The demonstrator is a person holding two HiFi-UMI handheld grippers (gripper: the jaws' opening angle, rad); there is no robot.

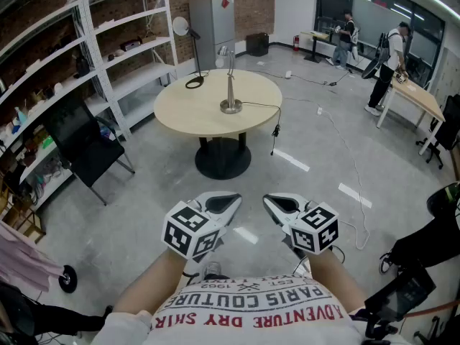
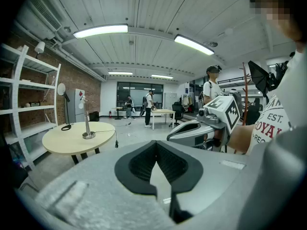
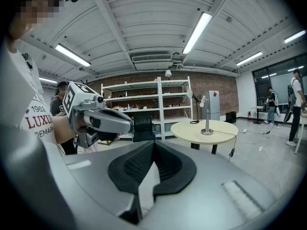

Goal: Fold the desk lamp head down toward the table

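A slim silver desk lamp (image 1: 231, 85) stands upright on its round base near the middle of the round table (image 1: 188, 112), head raised.

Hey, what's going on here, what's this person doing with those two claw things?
A person stands well back from the round table, holding a claw in each hand and pointing them toward it. The left claw and the right claw are both shut and empty. The lamp stands upright near the table's middle, untouched, with its head up, so the folding has not started.
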